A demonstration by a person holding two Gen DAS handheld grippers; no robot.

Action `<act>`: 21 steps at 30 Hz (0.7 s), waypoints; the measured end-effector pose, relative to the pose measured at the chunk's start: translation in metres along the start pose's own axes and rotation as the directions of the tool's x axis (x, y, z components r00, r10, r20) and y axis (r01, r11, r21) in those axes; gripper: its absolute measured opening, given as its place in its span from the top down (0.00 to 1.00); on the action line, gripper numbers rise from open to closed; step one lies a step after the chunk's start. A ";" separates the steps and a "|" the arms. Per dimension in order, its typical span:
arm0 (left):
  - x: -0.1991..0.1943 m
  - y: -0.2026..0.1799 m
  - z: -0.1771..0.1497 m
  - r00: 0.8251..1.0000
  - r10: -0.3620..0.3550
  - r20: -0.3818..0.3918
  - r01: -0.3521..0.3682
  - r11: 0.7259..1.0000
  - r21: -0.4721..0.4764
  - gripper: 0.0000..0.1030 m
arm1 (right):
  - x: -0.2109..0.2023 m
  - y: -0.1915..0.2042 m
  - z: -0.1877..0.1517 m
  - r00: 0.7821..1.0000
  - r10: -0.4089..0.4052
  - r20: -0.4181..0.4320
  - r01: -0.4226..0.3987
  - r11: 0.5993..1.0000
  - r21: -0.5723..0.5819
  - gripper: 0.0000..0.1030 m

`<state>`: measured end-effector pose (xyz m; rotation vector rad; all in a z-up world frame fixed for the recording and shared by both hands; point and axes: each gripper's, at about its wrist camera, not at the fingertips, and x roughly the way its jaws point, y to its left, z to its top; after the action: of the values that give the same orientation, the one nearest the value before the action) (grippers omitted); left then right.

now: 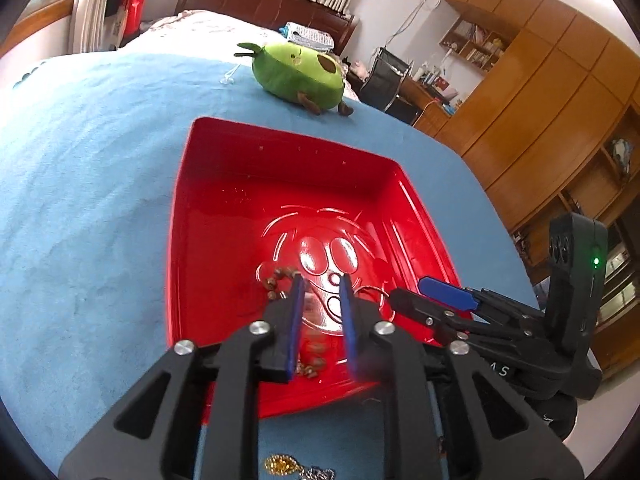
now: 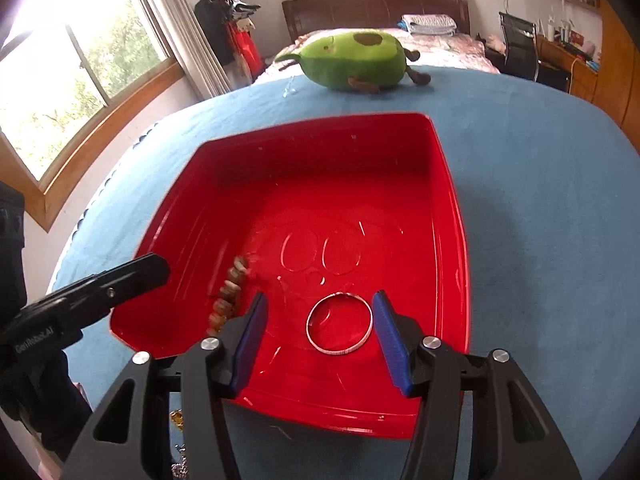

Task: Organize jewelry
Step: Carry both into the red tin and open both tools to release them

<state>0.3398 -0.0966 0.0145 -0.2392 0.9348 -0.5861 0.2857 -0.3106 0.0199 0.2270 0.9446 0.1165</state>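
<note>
We are putting jewelry into the red tray (image 2: 448, 184) on the blue cloth (image 2: 540, 152). The tray keeps the small things in one place so they do not get lost.

Our right gripper (image 2: 318, 338) hangs over the near part of the tray. Its blue pads (image 2: 390, 340) stand wide apart and hold nothing. The silver bangle (image 2: 339, 323) lies flat on the tray floor, right between the pads. We think it sits there because this is its new home.

Our left gripper (image 1: 322, 320) points down into the tray from the near side. Its pads (image 1: 296, 320) are a little apart. The bead bracelet (image 2: 229, 296) is close by them. In the right view the beads look blurry and stand up in a line, so we think they are dropping or swinging. We cannot tell if the left pads pinch any bead.

Both grippers come in from the near edge, side by side, tilted down at the tray floor. They are near each other but do not touch.

A gold piece (image 1: 282, 465) and a silver chain (image 1: 318, 473) lie on the cloth just under the left gripper, outside the tray. We think they need to go in next.

A green plush toy (image 2: 356, 60) sits far off on the cloth, well away from the tray.
</note>
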 end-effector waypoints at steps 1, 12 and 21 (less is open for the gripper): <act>-0.003 0.000 0.000 1.000 -0.001 0.003 0.001 1.000 -0.001 0.82 | -0.004 0.001 -0.001 1.000 0.006 0.007 -0.006 1.000 0.002 0.47; -0.027 -0.014 -0.013 0.997 0.073 -0.012 -0.073 0.997 0.021 0.71 | -0.027 0.002 -0.005 0.999 0.023 0.033 -0.023 1.000 0.005 0.47; -0.045 -0.003 -0.046 0.982 0.176 -0.068 -0.174 0.984 0.034 0.64 | -0.037 -0.007 -0.015 1.000 0.013 0.028 -0.014 1.000 0.027 0.47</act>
<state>0.2807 -0.0708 0.0198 -0.1097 1.0042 -0.4468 0.2518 -0.3224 0.0391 0.2599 0.9175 0.1128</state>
